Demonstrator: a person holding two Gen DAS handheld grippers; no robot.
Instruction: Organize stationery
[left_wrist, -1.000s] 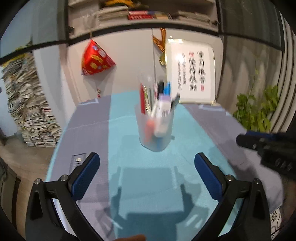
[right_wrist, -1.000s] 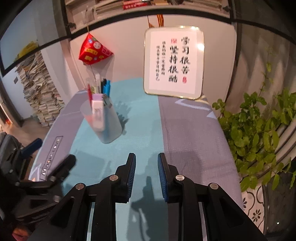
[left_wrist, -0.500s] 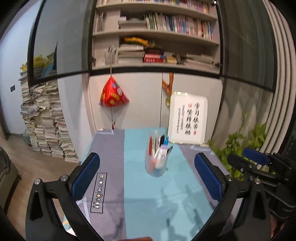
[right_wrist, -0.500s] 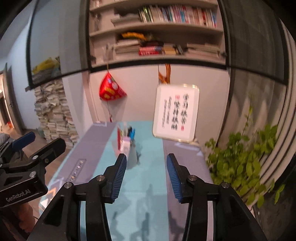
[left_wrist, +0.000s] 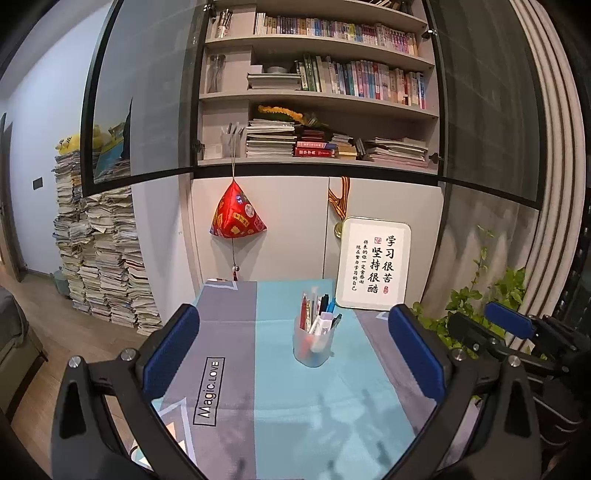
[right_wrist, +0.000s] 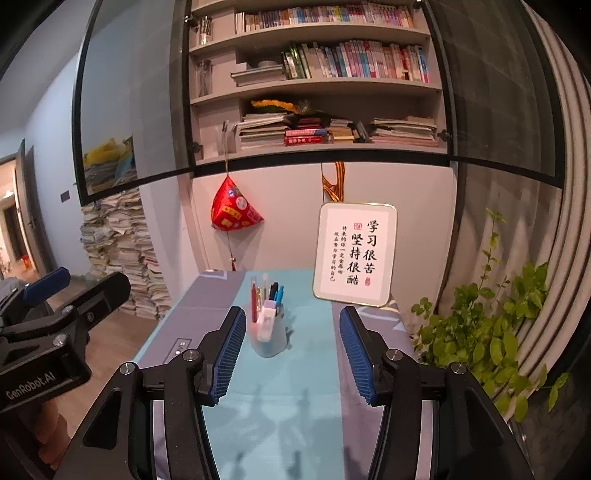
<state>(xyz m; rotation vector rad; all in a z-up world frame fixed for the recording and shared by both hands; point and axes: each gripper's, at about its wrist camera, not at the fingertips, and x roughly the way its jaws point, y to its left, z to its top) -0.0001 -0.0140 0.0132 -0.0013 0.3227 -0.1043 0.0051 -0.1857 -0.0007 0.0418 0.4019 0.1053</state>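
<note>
A translucent pen cup (left_wrist: 313, 349) (right_wrist: 269, 340) stands on the blue and grey table mat (left_wrist: 280, 406), filled with several pens, markers and a white correction tape. My left gripper (left_wrist: 293, 354) is held back from the cup and above the mat, wide open with nothing between its blue pads. My right gripper (right_wrist: 291, 354) also hangs back over the mat, its jaws opening, empty. The right gripper's tip (left_wrist: 509, 326) shows at the right edge of the left wrist view, and the left gripper's body (right_wrist: 55, 321) at the left of the right wrist view.
A framed calligraphy sign (left_wrist: 373, 264) leans on the wall behind the cup. A red hanging ornament (left_wrist: 236, 218) dangles from the bookshelf. A green plant (right_wrist: 491, 332) stands right of the table. Stacked papers (left_wrist: 99, 254) rise on the floor at left.
Both grippers rose and pulled back from the cup, which now looks smaller and farther. The right gripper's jaws went from nearly shut to well apart. The left stayed wide open.
</note>
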